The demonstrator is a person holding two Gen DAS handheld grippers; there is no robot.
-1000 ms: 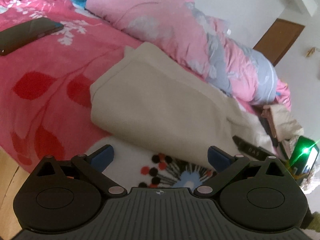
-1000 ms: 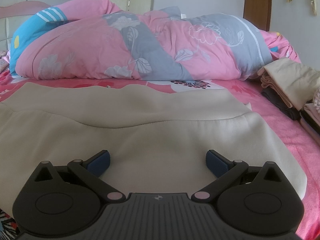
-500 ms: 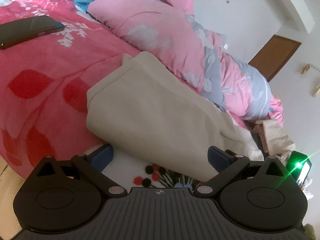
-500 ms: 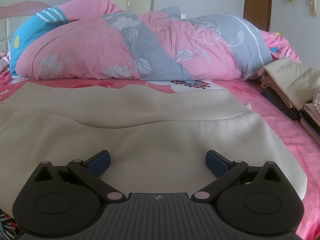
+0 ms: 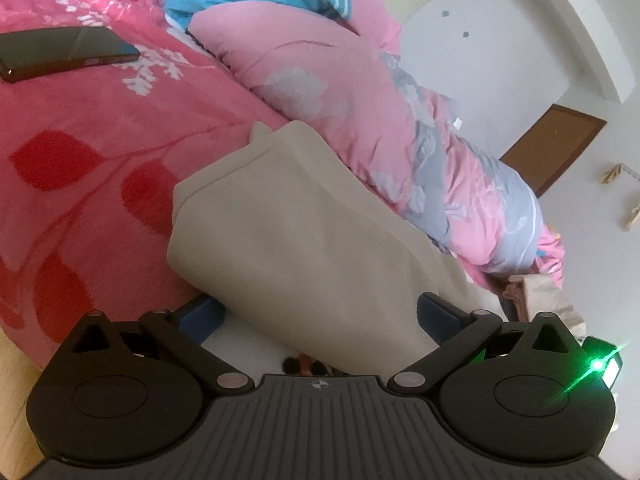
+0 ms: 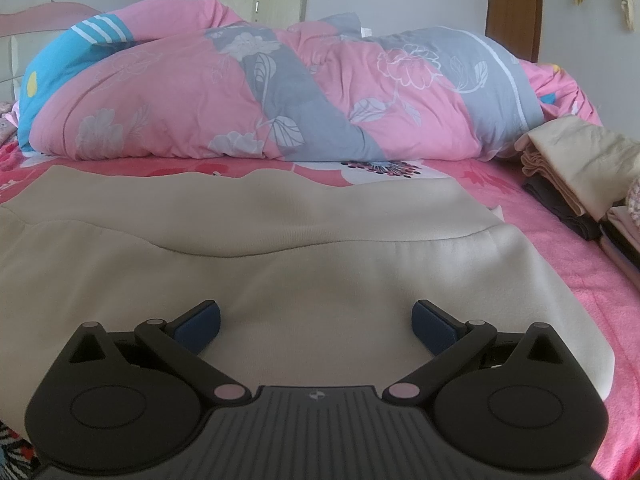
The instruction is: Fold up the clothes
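Note:
A beige garment (image 5: 304, 236) lies folded on the pink bed sheet (image 5: 88, 168), its near left corner reaching between the open fingers of my left gripper (image 5: 320, 316). In the right wrist view the same beige garment (image 6: 320, 264) spreads wide across the bed, a seam line running across it. My right gripper (image 6: 316, 322) hovers over its near edge, jaws wide open with cloth below them. Neither gripper holds anything.
A rolled pink and grey quilt (image 6: 304, 100) lies along the far side of the bed. A dark phone (image 5: 64, 54) rests on the sheet at the left. A stack of folded clothes (image 6: 580, 168) sits at the right. A green light (image 5: 598, 364) glows low right.
My left gripper has moved forward and closer to the garment's corner, which now lies between its fingers. The right gripper and the cloth under it have stayed still.

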